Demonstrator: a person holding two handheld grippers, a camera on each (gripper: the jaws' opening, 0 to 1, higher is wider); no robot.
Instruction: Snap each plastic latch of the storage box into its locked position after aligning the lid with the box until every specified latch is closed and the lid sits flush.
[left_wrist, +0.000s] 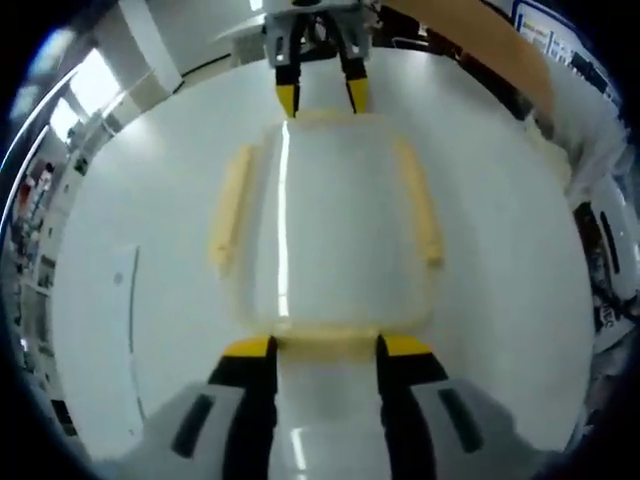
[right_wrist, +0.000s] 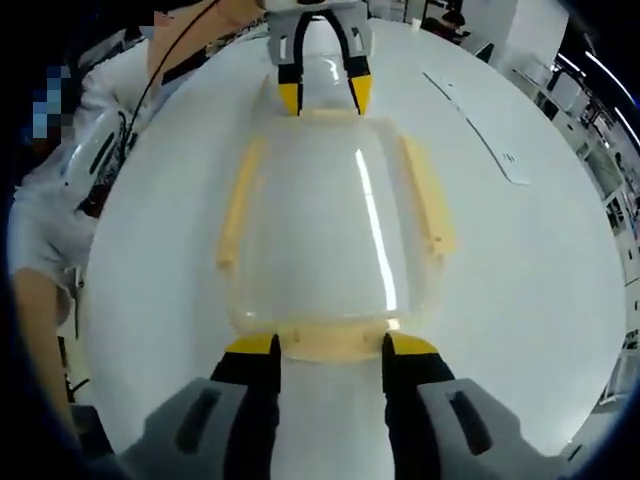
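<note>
A clear storage box (left_wrist: 335, 225) with its see-through lid (right_wrist: 325, 225) on sits out on the white table (left_wrist: 130, 250), well in from its edges; what it holds I cannot make out. Pale yellow latches (left_wrist: 230, 205) run along its sides. The left gripper (left_wrist: 327, 347) and right gripper (right_wrist: 330, 345) face each other from opposite ends, jaws apart, each pair straddling an end latch (right_wrist: 335, 343). A person (right_wrist: 70, 190) stands at the table's far edge.
</note>
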